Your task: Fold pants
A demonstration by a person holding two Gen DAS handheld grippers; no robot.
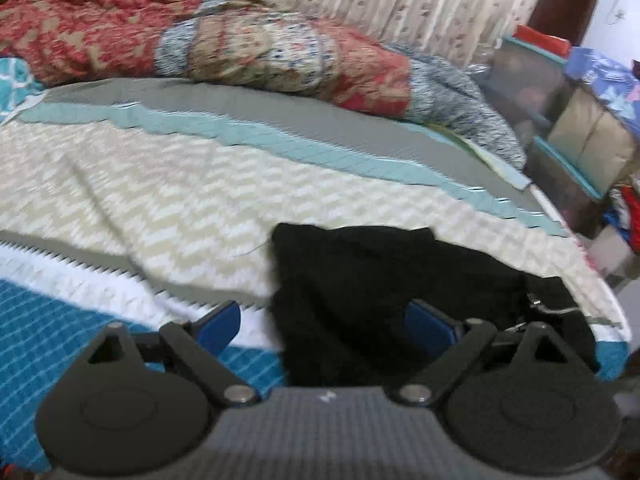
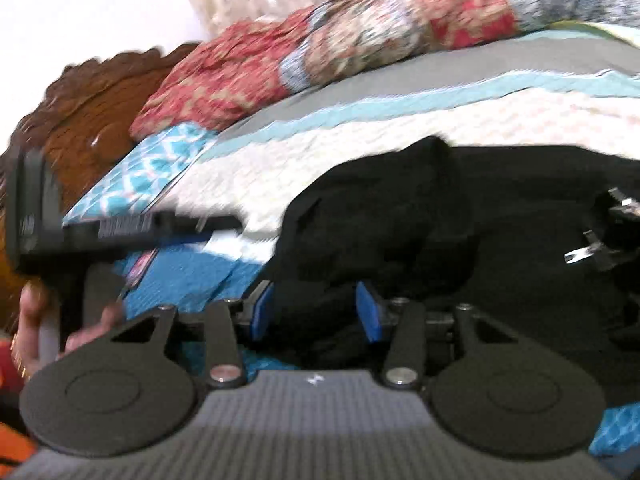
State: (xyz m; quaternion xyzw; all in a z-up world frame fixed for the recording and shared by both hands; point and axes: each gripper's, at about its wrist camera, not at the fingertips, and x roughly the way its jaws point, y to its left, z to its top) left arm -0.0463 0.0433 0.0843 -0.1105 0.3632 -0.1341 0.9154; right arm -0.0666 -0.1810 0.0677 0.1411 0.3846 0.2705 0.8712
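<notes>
Here the black pants [image 1: 380, 288] lie bunched near the front edge of the bed, on its chevron-striped bedspread [image 1: 168, 184]; a metal waistband clasp [image 2: 588, 248] shows at their right. Our left gripper [image 1: 324, 320] stands with its jaws wide apart, one blue pad over the bedspread and the other over the cloth, gripping nothing. Our right gripper [image 2: 316, 312] has its jaws half closed around a dark fold; whether the pads press on it we cannot tell. We judge that the step in hand is taking hold to spread the garment. To do it well, we should pinch only the edge layer at each side and draw the fabric flat, away from the red patterned quilt [image 1: 120, 28] behind.
</notes>
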